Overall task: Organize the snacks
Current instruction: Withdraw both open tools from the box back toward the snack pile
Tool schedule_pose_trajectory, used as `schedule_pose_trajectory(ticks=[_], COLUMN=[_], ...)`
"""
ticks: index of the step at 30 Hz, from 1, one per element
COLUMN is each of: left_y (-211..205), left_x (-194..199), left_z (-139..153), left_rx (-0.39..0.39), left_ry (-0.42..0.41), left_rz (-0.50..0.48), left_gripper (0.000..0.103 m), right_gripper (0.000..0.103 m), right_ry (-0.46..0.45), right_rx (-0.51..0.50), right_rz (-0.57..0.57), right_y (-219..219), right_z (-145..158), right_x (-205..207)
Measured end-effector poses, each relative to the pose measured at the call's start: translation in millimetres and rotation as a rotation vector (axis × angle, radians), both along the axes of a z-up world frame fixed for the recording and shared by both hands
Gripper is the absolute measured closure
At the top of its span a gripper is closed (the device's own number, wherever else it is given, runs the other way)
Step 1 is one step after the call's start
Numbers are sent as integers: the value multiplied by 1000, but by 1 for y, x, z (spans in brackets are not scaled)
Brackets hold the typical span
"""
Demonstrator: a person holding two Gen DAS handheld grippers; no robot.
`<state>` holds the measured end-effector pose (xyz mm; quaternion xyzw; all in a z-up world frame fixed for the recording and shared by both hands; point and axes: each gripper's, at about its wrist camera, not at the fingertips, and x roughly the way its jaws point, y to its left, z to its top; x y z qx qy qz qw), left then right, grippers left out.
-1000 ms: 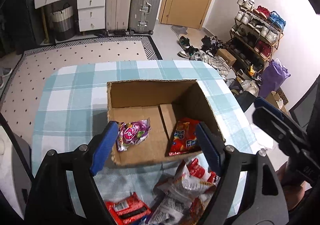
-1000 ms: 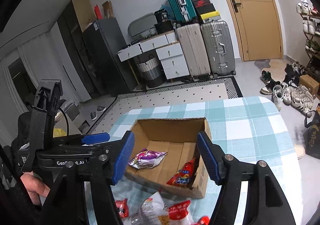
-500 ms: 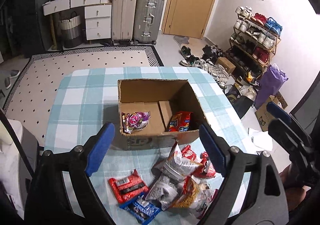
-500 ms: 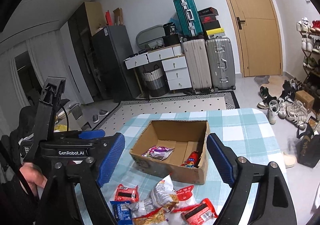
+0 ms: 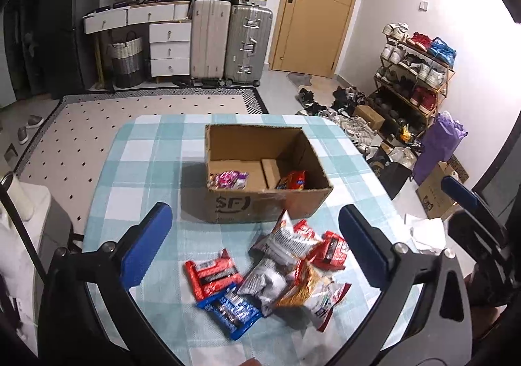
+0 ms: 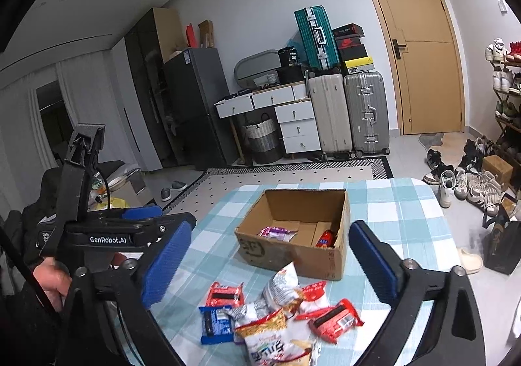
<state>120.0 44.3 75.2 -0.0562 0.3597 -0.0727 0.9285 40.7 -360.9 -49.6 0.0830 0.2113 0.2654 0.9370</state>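
An open cardboard box (image 5: 260, 203) stands mid-table on the checked cloth; it also shows in the right wrist view (image 6: 293, 252). Inside lie a pink-purple packet (image 5: 228, 179) and a red packet (image 5: 293, 180). A pile of snack packets (image 5: 276, 278) lies in front of the box, with a red one (image 5: 211, 274) and a blue one (image 5: 232, 310) at its left; the pile also shows in the right wrist view (image 6: 280, 314). My left gripper (image 5: 255, 235) is open and empty above the pile. My right gripper (image 6: 267, 265) is open and empty, also above the pile.
The table (image 5: 146, 170) has a blue-and-white checked cloth. The left gripper's body (image 6: 107, 232) sits at left in the right wrist view. Beyond the table are suitcases (image 5: 228, 43), a drawer unit (image 5: 169, 46), a shoe rack (image 5: 416, 72) and bags (image 5: 436, 144) on the floor.
Both grippers have pulled back and up from the box toward the table's near edge. The snack pile in front of the box has come fully into view. Both stay open.
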Motion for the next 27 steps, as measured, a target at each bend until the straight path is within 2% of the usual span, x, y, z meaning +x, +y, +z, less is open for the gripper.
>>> schedule_pose_trajectory(ticks=[7,14,24,27], left_y=[6,8,10,13], left_x=[-35,-60,-62,-60], left_z=[-17,-45,-97,-113], left_rx=[-7,-4,-20,-46], left_ry=[7,9,60,80], left_rz=[14,10,28,42], left_gripper=[1,1,1,1], right_gripper=[2,2,2,2], right_ry=[14,82,158,171], right_rx=[-5,-43,-119,-141], right_rz=[3,9,51,61], right_y=[-1,4,27,33], right_z=[-17,-49,-106,-122], right_x=[-23,-28,-29,-28])
